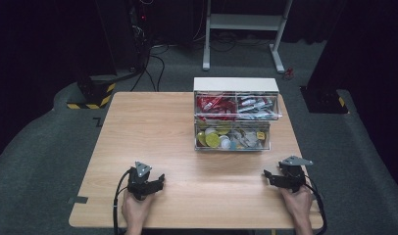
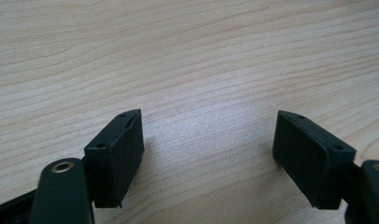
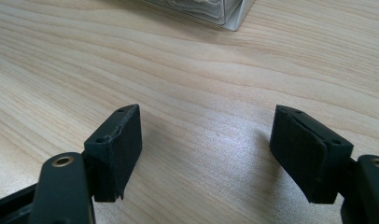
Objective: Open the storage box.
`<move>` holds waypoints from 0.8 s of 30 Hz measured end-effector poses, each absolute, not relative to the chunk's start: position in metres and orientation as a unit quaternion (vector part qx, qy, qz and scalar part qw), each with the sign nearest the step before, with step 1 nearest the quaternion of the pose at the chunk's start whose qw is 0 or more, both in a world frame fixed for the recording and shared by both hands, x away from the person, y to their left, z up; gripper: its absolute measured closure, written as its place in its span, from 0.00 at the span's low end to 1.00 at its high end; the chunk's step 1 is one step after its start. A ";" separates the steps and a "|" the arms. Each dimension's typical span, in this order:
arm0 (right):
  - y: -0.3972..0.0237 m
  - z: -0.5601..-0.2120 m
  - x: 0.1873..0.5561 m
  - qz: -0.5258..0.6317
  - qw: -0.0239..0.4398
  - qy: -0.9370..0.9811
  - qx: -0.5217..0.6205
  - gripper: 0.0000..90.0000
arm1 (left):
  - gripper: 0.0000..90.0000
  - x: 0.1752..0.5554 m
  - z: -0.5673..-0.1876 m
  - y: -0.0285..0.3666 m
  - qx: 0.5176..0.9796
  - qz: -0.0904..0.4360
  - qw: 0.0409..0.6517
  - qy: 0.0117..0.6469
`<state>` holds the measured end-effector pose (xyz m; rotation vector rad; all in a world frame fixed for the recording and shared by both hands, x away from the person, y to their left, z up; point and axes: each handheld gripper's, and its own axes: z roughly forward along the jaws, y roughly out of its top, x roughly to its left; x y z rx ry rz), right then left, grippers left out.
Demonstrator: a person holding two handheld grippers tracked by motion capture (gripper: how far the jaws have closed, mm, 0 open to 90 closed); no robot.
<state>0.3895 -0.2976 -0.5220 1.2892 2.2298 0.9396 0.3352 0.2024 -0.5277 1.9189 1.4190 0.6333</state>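
While both hands rest on the near edge of the wooden table (image 1: 153,122), the left claw (image 1: 161,180) sits low on the near left part of the board with its jaws spread wide and nothing between them; the left gripper view shows bare wood grain in the gap between the two black pads (image 2: 117,154). The right claw (image 1: 267,175) lies near the right edge, well apart from the left one, jaws likewise wide and holding nothing, its tips turned toward the middle of the table. Nearest to the claws stands a clear drawer box (image 1: 235,117) with a white top, at the far right-centre of the table, well clear of both. Its upper drawers hold red and white packets, its lower ones yellow and white round pieces. In the right gripper view, a corner of the box (image 3: 225,14) shows at the upper edge, beyond the open jaws
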 end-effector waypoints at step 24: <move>-0.299 -0.522 0.383 0.337 0.205 0.787 0.475 0.32 | 0.27 0.335 -0.528 0.202 0.736 0.240 0.330 0.539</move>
